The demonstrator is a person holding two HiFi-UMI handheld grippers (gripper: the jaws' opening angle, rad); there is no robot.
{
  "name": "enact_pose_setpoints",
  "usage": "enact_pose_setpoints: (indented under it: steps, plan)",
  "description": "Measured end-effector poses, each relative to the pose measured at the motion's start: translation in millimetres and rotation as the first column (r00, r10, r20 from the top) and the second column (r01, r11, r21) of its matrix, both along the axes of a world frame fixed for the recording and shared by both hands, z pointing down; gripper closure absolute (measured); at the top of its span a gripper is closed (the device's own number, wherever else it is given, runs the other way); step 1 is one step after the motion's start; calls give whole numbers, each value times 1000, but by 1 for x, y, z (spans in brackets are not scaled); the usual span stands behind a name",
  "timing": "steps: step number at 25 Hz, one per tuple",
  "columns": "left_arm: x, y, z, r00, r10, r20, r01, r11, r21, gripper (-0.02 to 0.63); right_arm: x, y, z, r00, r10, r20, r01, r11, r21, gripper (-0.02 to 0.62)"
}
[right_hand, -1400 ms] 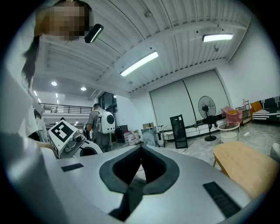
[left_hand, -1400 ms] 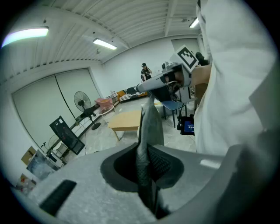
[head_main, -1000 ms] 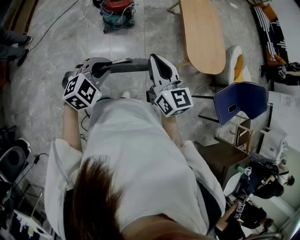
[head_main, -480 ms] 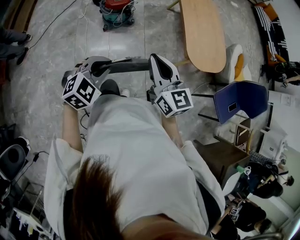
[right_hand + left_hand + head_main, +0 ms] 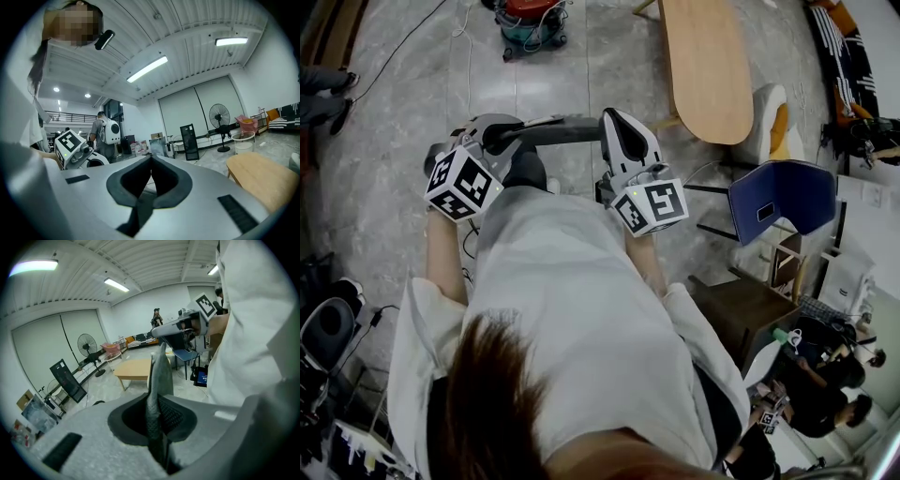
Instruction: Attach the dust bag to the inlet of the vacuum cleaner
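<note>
The grey fabric dust bag hangs stretched as a flat strip between my two grippers, in front of the person's white coat. My left gripper is shut on one end; in the left gripper view the bag rises edge-on from the closed jaws toward my right gripper. My right gripper is shut on the bag's other end; its own view shows the jaws pressed together. The red and teal vacuum cleaner stands on the floor far ahead, well away from the bag.
A long wooden table stands ahead on the right, with a blue chair nearer. A cable trails over the floor toward the vacuum. People sit and stand at the room's edges. A standing fan is by the far wall.
Both grippers have shifted a little with the bag still taut between them. The person's dark trouser leg has come forward beneath the bag. Both grips are unchanged.
</note>
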State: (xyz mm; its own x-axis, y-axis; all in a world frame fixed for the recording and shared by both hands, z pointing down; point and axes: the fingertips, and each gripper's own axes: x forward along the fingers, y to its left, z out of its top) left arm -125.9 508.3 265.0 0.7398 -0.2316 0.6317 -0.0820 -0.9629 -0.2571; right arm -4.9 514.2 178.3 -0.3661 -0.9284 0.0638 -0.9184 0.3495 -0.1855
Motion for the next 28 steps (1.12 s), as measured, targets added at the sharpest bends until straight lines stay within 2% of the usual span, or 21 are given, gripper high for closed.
enact_pose_setpoints:
  steps: [9,17,28]
  plan:
    - [-1,-83,-4,999,29,-14,-29,999,-27,566,4,-79,-10,999,15,34,-15,1000,3,594]
    - [-22,-158,-6,997,69,-20,-70,996,-52,566,-10,-157,-17,996,84,32,-83,996,-23,594]
    - [-46,-206,6,998,50,-25,-52,994,-93,567,-25,-206,-10,993,111,48,-108,993,-56,594]
